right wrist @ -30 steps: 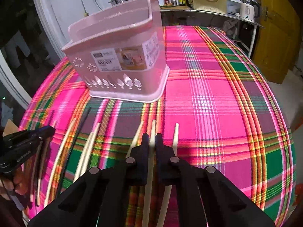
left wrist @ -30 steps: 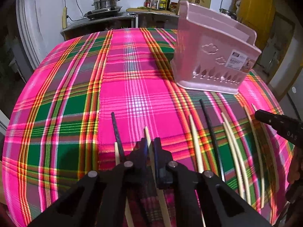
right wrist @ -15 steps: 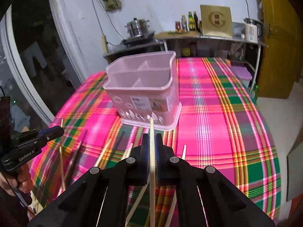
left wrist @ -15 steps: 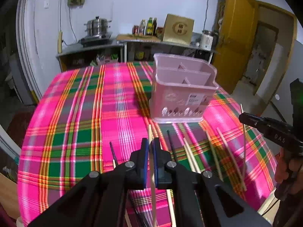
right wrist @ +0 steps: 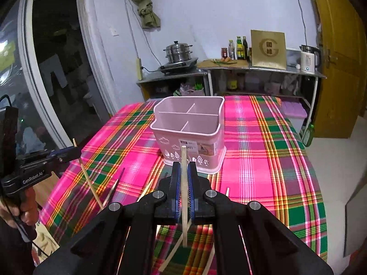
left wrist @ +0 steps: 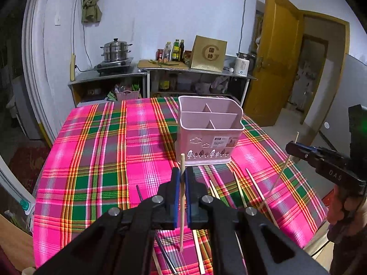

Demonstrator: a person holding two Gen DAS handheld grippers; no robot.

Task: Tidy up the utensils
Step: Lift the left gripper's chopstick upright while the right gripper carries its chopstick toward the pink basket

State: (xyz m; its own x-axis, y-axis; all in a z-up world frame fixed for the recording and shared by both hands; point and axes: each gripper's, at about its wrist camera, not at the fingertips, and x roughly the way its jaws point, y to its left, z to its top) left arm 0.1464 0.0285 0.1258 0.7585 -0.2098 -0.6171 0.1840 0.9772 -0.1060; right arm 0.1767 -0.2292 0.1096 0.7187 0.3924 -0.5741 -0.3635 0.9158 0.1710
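A pink utensil basket (left wrist: pixel 209 133) with three compartments stands upright on the plaid table; it also shows in the right wrist view (right wrist: pixel 189 128). My left gripper (left wrist: pixel 182 171) is shut on a pale wooden chopstick (left wrist: pixel 182 197), held above the table short of the basket. My right gripper (right wrist: pixel 184 166) is shut on another pale chopstick (right wrist: pixel 184 194), also lifted. Each gripper appears in the other's view, the right (left wrist: pixel 291 147) and the left (right wrist: pixel 75 151). Several pale chopsticks (left wrist: pixel 254 185) and a dark one (left wrist: pixel 139 192) lie on the cloth near the front edge.
The table wears a pink and green plaid cloth (left wrist: pixel 103 160). Behind it stands a metal counter (left wrist: pixel 197 71) with a steamer pot (left wrist: pixel 115 51), bottles and a kettle. A yellow door (left wrist: pixel 282 68) is at the right, a glass door (right wrist: pixel 45 68) at the left.
Both grippers have risen from the tablecloth and pulled back, each lifting its chopstick off the table. The basket now looks farther away and is seen from above.
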